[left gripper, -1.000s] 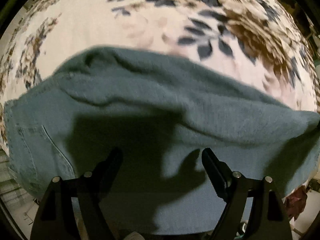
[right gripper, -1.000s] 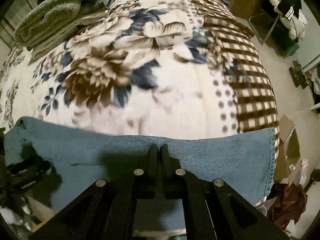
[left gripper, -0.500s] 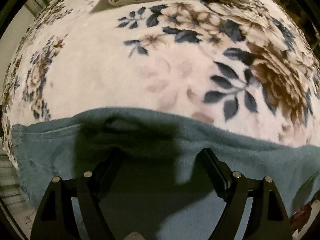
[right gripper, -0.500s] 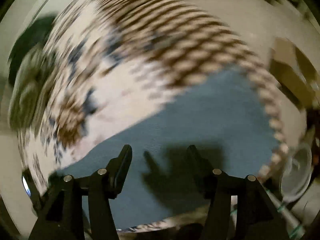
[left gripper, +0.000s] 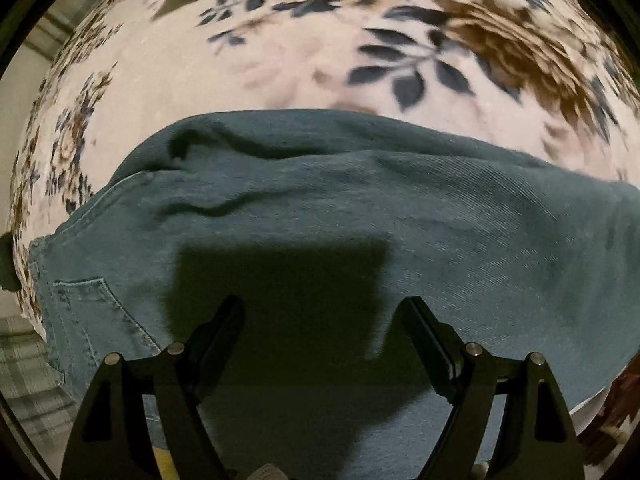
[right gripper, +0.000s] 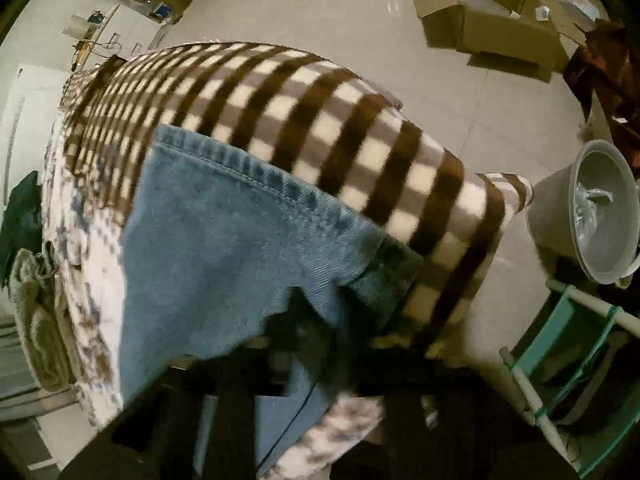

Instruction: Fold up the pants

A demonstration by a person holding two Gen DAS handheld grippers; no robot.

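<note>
While the pants (left gripper: 340,216) lie across the bed's floral blanket (left gripper: 248,64), the left gripper (left gripper: 320,316) hovers with fingers spread, empty. The right gripper (right gripper: 296,360) is blurred at the hem; its grip I cannot tell. A loose pinch could drop the hem mid-fold.

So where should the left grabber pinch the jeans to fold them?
Probably the waistband edge of the jeans, at the left by the back pocket. It is a thick, stitched edge lying flat on the floral blanket, so the open left gripper could slide in low from the left.
</note>
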